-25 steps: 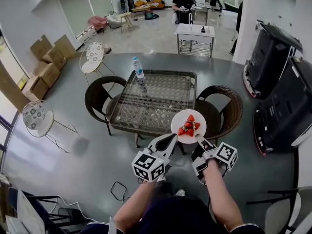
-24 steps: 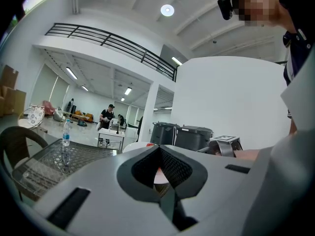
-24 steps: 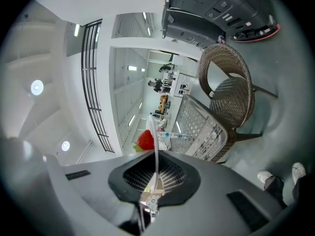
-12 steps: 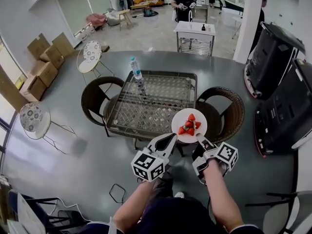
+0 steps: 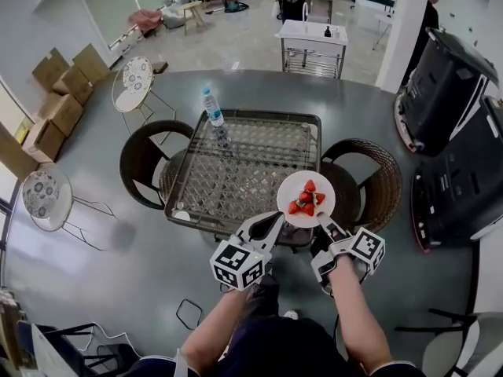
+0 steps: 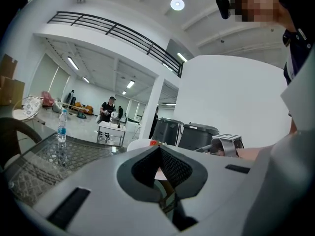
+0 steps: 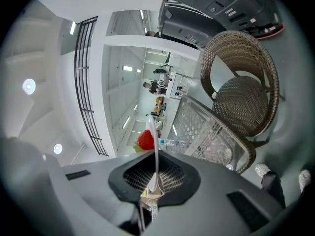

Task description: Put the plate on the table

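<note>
A white plate (image 5: pixel 306 185) with several strawberries (image 5: pixel 305 200) is held in the air over the near right corner of the glass-topped wicker table (image 5: pixel 308 121). My right gripper (image 5: pixel 323 225) is shut on the plate's near rim; in the right gripper view the plate (image 7: pixel 156 132) stands edge-on between the jaws, with a strawberry (image 7: pixel 145 140) beside it. At the plate's near left rim is my left gripper (image 5: pixel 277 220), its jaws closed there. The left gripper view shows the plate (image 6: pixel 140 144) just past the left gripper (image 6: pixel 160 154).
A water bottle (image 5: pixel 211 108) stands at the table's far left corner. Dark wicker chairs flank the table at the left (image 5: pixel 141 159) and right (image 5: pixel 373 181). Two metal-frame chairs (image 5: pixel 130 77) stand further left, black machines (image 5: pixel 456 132) at the right, and people at the back.
The table and chairs have drawn nearer in the head view as I step closer. The plate stays held by both grippers in the same place relative to me.
</note>
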Motion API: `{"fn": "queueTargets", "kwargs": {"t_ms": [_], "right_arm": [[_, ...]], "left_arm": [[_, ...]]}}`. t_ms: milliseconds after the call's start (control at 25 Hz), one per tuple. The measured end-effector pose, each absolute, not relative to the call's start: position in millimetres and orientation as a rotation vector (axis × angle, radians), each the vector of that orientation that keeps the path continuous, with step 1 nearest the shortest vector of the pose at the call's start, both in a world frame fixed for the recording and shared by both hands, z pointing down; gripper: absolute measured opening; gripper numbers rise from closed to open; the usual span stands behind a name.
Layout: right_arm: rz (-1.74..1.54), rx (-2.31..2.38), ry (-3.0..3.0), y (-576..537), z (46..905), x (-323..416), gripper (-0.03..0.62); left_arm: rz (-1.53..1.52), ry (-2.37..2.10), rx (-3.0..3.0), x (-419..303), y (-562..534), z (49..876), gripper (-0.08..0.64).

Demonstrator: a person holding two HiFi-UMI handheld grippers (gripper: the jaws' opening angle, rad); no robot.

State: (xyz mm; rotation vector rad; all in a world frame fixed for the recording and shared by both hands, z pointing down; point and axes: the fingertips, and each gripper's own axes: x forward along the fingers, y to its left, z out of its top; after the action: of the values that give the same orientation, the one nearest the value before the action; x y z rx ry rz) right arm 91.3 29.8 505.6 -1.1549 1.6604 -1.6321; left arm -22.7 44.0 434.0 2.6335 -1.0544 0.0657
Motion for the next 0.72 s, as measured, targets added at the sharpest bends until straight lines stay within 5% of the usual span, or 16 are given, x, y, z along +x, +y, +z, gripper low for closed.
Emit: {"fn": "queueTargets", "kwargs": {"t_ms": [720], "right_arm": [[-1.642,-1.319,1.573,-94.7,530.6,77.8,0.014]], "left_arm": [[0.114,-0.885,2.623,-51.7,-105.2,456.6,0.006]]}}
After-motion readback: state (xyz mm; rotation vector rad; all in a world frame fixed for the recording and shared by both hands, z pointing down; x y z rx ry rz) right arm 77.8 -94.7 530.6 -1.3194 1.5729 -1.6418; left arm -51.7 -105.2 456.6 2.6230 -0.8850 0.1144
